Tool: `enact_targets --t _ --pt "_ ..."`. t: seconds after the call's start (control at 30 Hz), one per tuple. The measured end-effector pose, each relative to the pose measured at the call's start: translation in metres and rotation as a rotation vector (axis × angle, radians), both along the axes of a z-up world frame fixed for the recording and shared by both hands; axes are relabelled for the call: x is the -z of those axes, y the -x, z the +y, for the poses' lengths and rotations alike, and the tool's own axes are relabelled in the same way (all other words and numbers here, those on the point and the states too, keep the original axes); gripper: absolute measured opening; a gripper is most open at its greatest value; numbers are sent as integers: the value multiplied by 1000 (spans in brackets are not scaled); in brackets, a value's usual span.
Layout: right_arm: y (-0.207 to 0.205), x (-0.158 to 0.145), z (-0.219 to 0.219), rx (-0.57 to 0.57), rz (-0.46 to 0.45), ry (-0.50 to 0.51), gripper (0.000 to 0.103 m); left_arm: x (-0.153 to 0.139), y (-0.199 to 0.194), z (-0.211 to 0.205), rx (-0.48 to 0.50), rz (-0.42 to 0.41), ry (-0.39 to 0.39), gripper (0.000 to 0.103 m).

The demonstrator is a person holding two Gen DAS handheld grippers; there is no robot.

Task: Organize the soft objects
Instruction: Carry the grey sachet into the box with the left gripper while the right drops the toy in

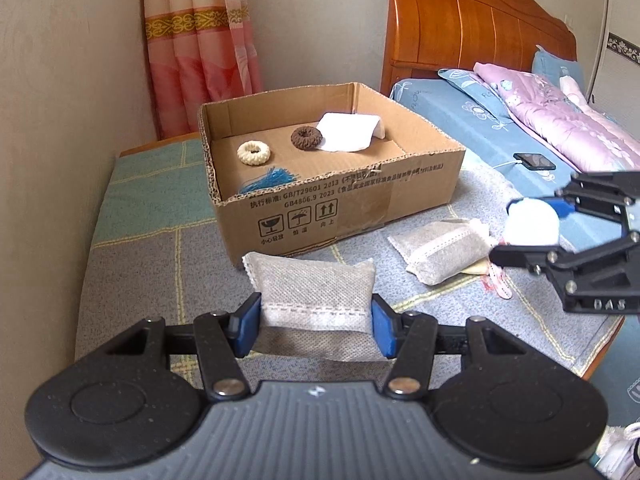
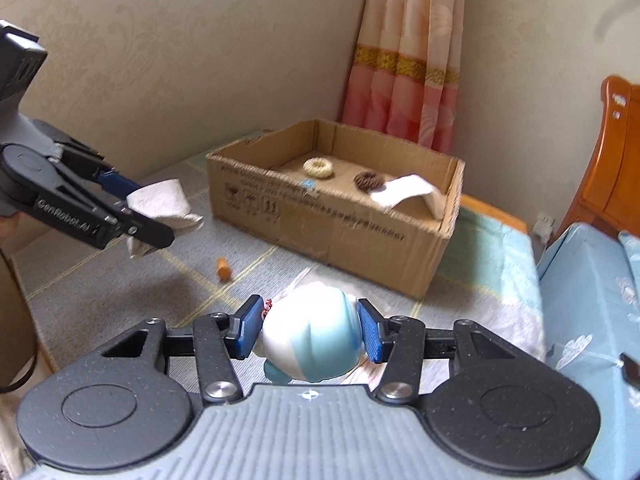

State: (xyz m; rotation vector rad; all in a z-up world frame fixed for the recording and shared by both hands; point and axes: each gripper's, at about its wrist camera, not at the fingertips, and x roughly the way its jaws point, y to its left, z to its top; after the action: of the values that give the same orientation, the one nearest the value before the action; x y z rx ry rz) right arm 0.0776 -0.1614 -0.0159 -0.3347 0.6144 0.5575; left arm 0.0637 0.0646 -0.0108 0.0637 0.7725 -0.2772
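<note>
Left gripper (image 1: 316, 326) is clamped on a grey fabric pouch (image 1: 314, 292), blue pads pressing both side edges, low centre of the left wrist frame. The pouch looks to be off the mat; its lower part sags below the pads. In the right wrist view the same gripper (image 2: 132, 216) sits at mid left with the pouch (image 2: 164, 204) bunched between its fingers.

Right gripper (image 2: 310, 330) is closed on a white-and-blue plush toy (image 2: 310, 340), a pad against each side, bottom centre of its own frame. From the left wrist camera it shows at the right edge (image 1: 532, 226), the plush (image 1: 530, 222) a white blob between black fingers.

Cardboard box (image 1: 352, 208), open top, sits centre frame on a grey and teal mat (image 1: 160, 248). Inside: cream scrunchie (image 1: 254, 153), brown scrunchie (image 1: 306, 138), white folded cloth (image 1: 350, 133) at the back right, blue tassel (image 1: 268, 180) against the front wall.

Second grey pouch (image 1: 436, 250) lies on the mat right of the box, not touching it. A small orange item (image 2: 224, 268) lies on the mat in front of the box, left of centre; can't tell what it is.

Phone (image 1: 534, 161) on the blue bedsheet (image 1: 452, 116) at right, cable attached. Pink curtain (image 1: 200, 40) upper left, wooden headboard (image 1: 472, 24) upper right.
</note>
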Motion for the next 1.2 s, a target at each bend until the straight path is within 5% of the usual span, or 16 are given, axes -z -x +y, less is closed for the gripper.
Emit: enact_targets --t 0.3,0.53,0.57,0.63,0.67,0.83,1.2 --pt "-48 -38 13 -16 -130 1 55 -11 -3 1 -1 -25 17 55" --pt "-110 -56 36 8 -142 3 57 -18 -8 5 -18 -51 34 55" --pt "-118 -55 39 21 -143 12 59 -19 -8 5 -20 -53 36 55" --pt "-132 -51 42 50 -138 36 84 -20 -10 6 -25 -57 34 55" --pt "-136 -49 43 57 -125 39 89 -21 -11 6 -24 -58 33 55" --pt "-125 -40 33 101 -74 12 101 -25 -19 5 -17 -65 19 55" --pt "-75 -21 -1 288 40 -12 103 -48 -60 -8 28 -103 -11 55"
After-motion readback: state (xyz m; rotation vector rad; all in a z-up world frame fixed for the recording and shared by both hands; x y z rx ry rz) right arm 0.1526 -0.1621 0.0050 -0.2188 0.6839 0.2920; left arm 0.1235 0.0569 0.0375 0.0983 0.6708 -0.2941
